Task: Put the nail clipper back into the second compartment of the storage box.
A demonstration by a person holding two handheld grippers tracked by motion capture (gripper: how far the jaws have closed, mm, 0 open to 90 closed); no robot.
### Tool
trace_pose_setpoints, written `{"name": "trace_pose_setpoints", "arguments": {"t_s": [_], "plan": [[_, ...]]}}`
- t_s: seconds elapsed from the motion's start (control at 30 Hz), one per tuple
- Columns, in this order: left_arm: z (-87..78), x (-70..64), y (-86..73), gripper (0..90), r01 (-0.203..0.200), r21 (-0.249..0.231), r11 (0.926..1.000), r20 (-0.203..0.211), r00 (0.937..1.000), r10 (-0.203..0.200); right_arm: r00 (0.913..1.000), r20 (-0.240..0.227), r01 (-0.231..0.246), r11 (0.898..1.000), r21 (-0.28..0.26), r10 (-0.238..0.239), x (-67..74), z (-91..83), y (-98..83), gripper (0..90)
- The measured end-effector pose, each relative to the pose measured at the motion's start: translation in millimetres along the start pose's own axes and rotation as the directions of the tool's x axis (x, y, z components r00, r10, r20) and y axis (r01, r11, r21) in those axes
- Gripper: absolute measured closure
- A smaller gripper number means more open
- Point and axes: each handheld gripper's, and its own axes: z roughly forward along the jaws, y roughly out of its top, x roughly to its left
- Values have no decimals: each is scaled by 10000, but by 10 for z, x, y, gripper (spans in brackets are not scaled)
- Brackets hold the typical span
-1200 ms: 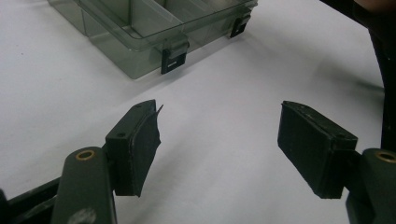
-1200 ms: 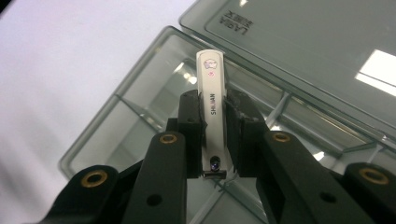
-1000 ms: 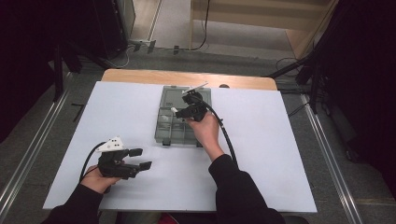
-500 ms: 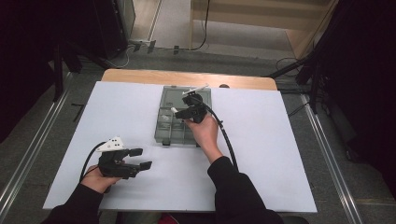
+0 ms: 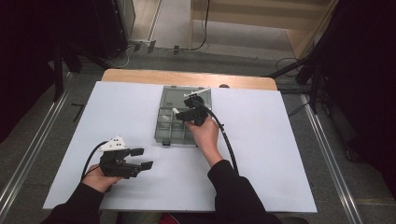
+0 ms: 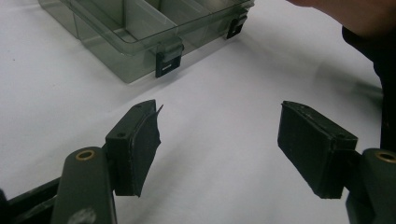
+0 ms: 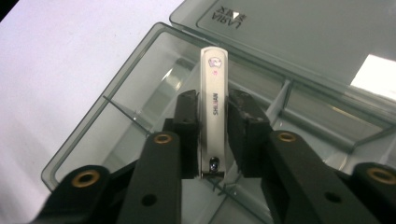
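- High view: a smoky-grey clear plastic compartment box (image 5: 180, 116), lid folded back toward 12 o'clock, is sitting on the white table sheet (image 5: 280, 154) just past centre.
- The right gripper (image 5: 183, 113) is hovering over the box's middle compartments, its black cable trailing toward 5 o'clock along the dark sleeve.
- The left gripper (image 5: 144, 158) is resting at 7 o'clock of the sheet, well apart from the box, jaws pointing toward 3 o'clock and standing wide.
- Left gripper view: the left gripper (image 6: 219, 140) is gaping open with nothing between its pads; bare white sheet is lying beneath. The box's front wall with two dark latches (image 6: 166, 64) is showing at 11 o'clock.
- Right gripper view: the right gripper (image 7: 215, 112) is holding a slim silver metal nail clipper (image 7: 213, 112) lengthwise between its pads, tip pointing to 12 o'clock, above a compartment of the box (image 7: 112, 107).
- Its jaws have just been opening slightly; the left pad is lying against the clipper, and at the right pad I cannot tell contact from a thin gap.
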Motion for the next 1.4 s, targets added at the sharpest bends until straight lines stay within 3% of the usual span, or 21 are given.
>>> {"name": "trace_pose_setpoints", "arguments": {"t_s": [0.37, 0.53, 0.57, 0.73, 0.8, 0.83, 0.97, 1.1, 1.4], "plan": [[20, 3, 18, 290, -80, 16, 10000, 97, 9999, 80, 9985, 31, 551, 9983, -213, -550, -4, 50, 11, 776], [24, 2, 22, 290, -76, 13, 10000, 108, 9999, 75, 9984, 69, 557, 9981, -249, -555, -8, 100, 1, 808], [26, 0, 22, 290, -109, 26, 9999, 93, 9999, 109, 9989, -33, 460, 9984, -335, -461, -12, 86, 4, 715], [29, 8, 25, 290, -69, 37, 10000, 96, 9999, 69, 9984, -184, 520, 9974, -500, -530, -3, 9, 10, 682], [28, 12, 27, 290, -58, 27, 10000, 92, 9999, 57, 9972, -211, 709, 9961, -531, -721, -3, -29, 10, 643], [27, 14, 30, 290, -47, 33, 10000, 50, 10000, 46, 9935, -340, 1065, 9929, -536, -1084, -5, -44, 6, 623], [32, 17, 36, 290, -56, 37, 10000, 37, 10000, 56, 9904, -169, 1360, 9894, -509, -1370, -4, -47, 4, 627], [33, 34, 40, 290, -5, 46, 10000, 72, 10000, 4, 9916, -366, 1220, 9914, -470, -1237, -22, -65, -8, 600], [56, 85, 104, 289, 85, 144, 9999, 12, 10000, -85, 9794, -889, 1754, 9821, -688, -1812, -40, -186, -99, 462]]}}
